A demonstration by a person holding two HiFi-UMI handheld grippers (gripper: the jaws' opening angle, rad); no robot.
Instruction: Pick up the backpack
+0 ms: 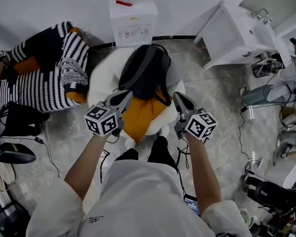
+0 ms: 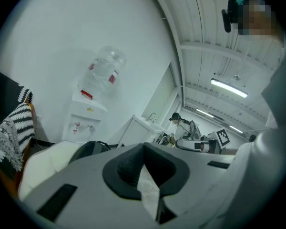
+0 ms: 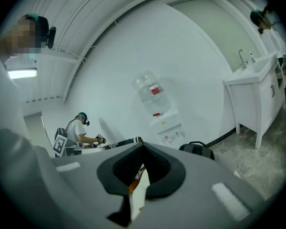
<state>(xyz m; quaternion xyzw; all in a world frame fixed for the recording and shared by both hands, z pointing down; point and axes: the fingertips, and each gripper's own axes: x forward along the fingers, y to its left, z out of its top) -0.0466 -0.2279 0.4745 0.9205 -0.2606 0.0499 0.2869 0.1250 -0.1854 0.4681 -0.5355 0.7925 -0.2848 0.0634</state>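
A black and grey backpack point(image 1: 145, 73) lies on a white chair point(image 1: 101, 78), with an orange cushion point(image 1: 143, 115) just in front of it. My left gripper point(image 1: 123, 98) is shut and empty, its tip near the backpack's lower left edge. My right gripper point(image 1: 179, 98) is also shut and empty, close to the backpack's lower right. In the left gripper view the jaws point(image 2: 143, 146) are pressed together and the backpack point(image 2: 88, 150) shows beyond them on the left. The right gripper view has the closed jaws point(image 3: 142, 146) in front, with the backpack point(image 3: 196, 150) behind them to the right.
A water dispenser point(image 1: 133, 21) stands against the wall behind the chair. A black-and-white striped throw point(image 1: 54, 73) covers a seat on the left. A white sink cabinet point(image 1: 237, 33) stands at the back right. Cables and equipment point(image 1: 281, 132) crowd the right side of the floor.
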